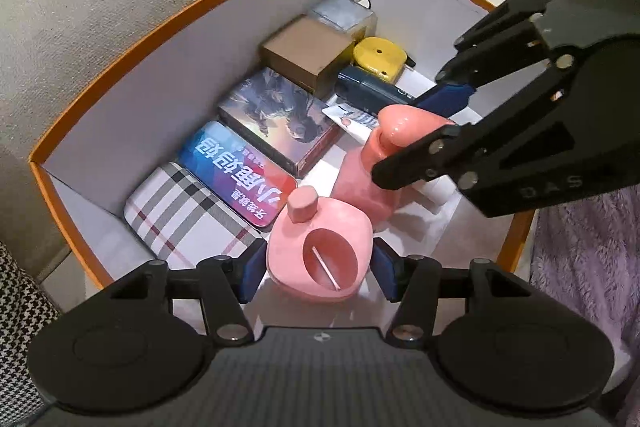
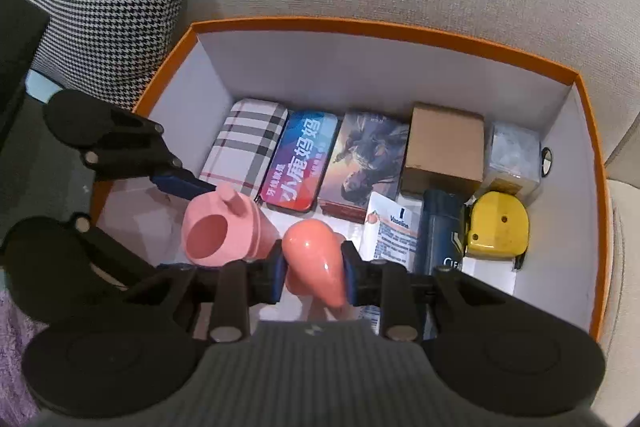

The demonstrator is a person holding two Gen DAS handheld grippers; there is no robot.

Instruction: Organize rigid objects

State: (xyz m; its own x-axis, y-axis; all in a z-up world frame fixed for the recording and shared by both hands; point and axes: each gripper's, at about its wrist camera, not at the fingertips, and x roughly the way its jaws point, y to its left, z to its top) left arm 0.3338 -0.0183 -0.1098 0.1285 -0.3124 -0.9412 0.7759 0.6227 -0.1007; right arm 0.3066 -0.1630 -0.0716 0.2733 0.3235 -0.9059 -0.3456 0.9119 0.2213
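An orange box [image 1: 192, 11] with a white inside stands on a sofa. Low over its floor, my left gripper [image 1: 318, 269] is shut on a pink ring-shaped piece [image 1: 320, 227] with a knob on top; its blue pads touch both sides. In the right wrist view, one left gripper finger [image 2: 176, 183] rests against that piece [image 2: 216, 227]. My right gripper [image 2: 314, 267] is shut on a glossy pink bulb-topped piece [image 2: 312, 247], just right of the ring piece. From the left wrist view, the right gripper [image 1: 404, 135] grips the bulb [image 1: 396, 123] above its pink body.
Along the box's far wall lie a plaid tin [image 2: 248, 139], a blue and red tin [image 2: 300, 163], a picture box [image 2: 364, 163], a brown carton [image 2: 444, 147] and a silvery box [image 2: 512, 155]. A yellow tape measure [image 2: 496, 223], dark can [image 2: 440, 227] and Vaseline tube [image 2: 392, 227] lie nearer. A houndstooth cushion [image 2: 108, 7] lies outside.
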